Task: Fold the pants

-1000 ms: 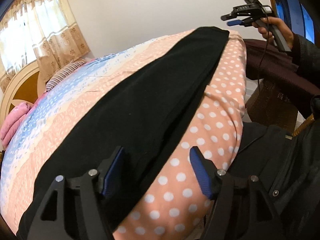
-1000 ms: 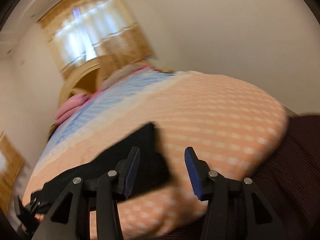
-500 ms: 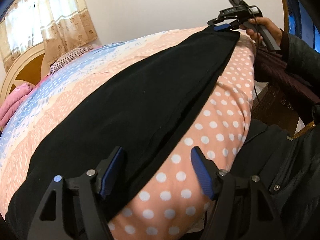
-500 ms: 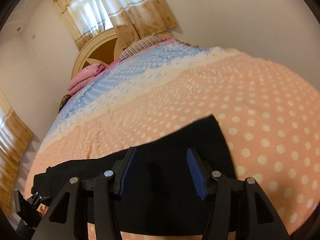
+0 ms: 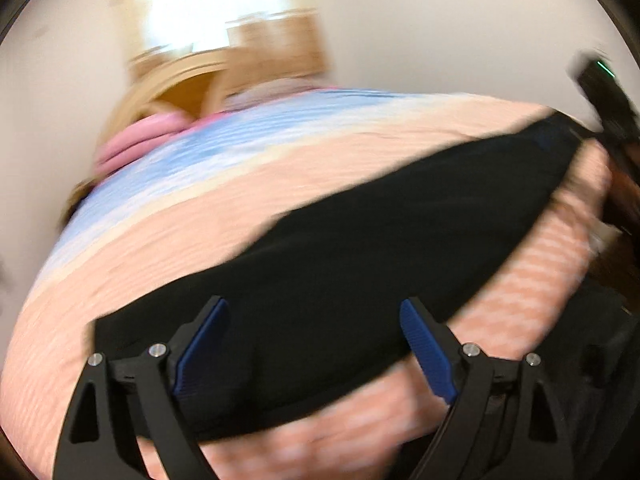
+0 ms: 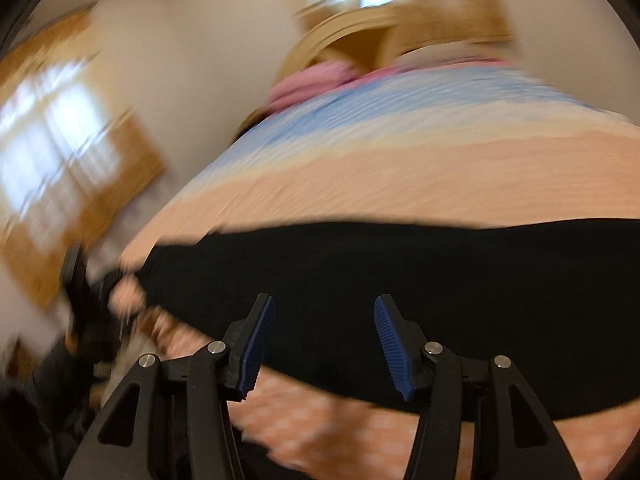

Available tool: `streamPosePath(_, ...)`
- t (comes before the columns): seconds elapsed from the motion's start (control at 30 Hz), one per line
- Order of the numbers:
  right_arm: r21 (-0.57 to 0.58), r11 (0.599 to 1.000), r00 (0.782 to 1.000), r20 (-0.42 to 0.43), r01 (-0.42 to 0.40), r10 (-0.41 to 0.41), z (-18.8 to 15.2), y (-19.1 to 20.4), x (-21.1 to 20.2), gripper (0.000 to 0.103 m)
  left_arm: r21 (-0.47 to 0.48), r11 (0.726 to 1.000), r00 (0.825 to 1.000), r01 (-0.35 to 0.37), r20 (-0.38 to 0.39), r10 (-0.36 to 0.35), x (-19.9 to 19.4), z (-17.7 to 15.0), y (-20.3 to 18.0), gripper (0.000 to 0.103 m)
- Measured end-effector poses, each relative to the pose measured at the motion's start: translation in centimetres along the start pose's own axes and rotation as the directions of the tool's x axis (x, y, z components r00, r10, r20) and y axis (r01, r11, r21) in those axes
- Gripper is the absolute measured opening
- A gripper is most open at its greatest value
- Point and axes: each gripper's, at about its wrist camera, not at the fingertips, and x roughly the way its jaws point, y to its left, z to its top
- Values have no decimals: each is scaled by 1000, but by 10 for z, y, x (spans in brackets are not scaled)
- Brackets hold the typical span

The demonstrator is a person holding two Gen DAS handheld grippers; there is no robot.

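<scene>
Swung toward the bed's head since a second ago, both views now blurred. Left tongs (image 5: 314, 350) opening wide, nothing pinched, hanging over pants (image 5: 360, 264). Right tongs (image 6: 324, 346) half spread, gripping nothing, above pants (image 6: 400, 280). Laid flat in a black band across bed (image 5: 200, 224). Beyond, pink pillow (image 5: 140, 140).

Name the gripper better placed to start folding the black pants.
Probably left: the left gripper, jaws opening, hovers over the black pants near one end. The right gripper, open, hovers mid-length. Blur leaves this uncertain.
</scene>
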Motion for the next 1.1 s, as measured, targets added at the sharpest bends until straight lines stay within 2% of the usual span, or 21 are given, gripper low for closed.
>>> streamPosePath(0.07, -26, 999, 994, -97, -43, 40, -12, 12, 29, 54, -68, 993, 995, -97, -20, 96, -2, -10, 34, 90)
streamPosePath(0.1, -54, 998, 987, -154, -43, 34, -18, 18, 43, 54, -107, 984, 989, -145, -38, 142, -3, -17, 53, 90)
streamPosePath(0.17, -125, 992, 989, -149, 3, -22, -23, 28, 49, 54, -186, 960, 977, -209, -73, 198, -2, -32, 92, 90)
streamPosePath(0.23, -129, 992, 987, -158, 0, -21, -21, 27, 49, 54, -246, 943, 973, -226, -98, 208, 3, -42, 117, 90)
streamPosePath(0.33, -56, 998, 990, -138, -30, 22, -21, 17, 39, 54, -347, 916, 979, -200, -117, 169, 16, -53, 146, 90)
streamPosePath(0.43, -12, 1000, 994, -106, -3, 1, -14, 12, 39, 54, -351, 906, 966, -236, -184, 181, 35, -62, 144, 91)
streamPosePath(0.47, -5, 1000, 995, -99, 0, 0, -14, 11, 38, 54, -350, 906, 967, -239, -170, 190, 36, -64, 141, 93)
streamPosePath(0.5, -3, 1000, 996, -92, 5, -5, -14, 11, 35, 54, -344, 904, 964, -255, -167, 208, 37, -64, 139, 100)
streamPosePath(0.57, -20, 1000, 997, -74, 15, -16, -12, 16, 31, 54, -339, 892, 952, -299, -167, 255, 36, -65, 136, 103)
streamPosePath(0.73, -85, 996, 997, -73, -20, 14, 7, 44, 40, 54, -362, 889, 959, -279, -159, 236, 32, -74, 150, 103)
streamPosePath(0.83, -135, 990, 992, -119, -47, 31, 9, 59, 63, 54, -380, 885, 962, -269, -156, 225, 25, -82, 158, 103)
streamPosePath(0.9, -135, 991, 976, -218, -25, -5, -3, 57, 85, 54, -396, 879, 963, -267, -153, 224, 21, -84, 157, 103)
streamPosePath(0.97, -181, 983, 981, -196, -22, -14, -9, 61, 81, 55, -386, 875, 956, -293, -148, 255, 14, -80, 153, 103)
streamPosePath(1.03, -176, 983, 975, -220, -49, 9, -6, 62, 77, 54, -358, 871, 942, -337, -129, 311, -3, -75, 143, 103)
streamPosePath(1.1, -174, 982, 977, -212, -78, 40, 5, 65, 71, 54, -344, 879, 943, -329, -72, 325, -15, -62, 133, 103)
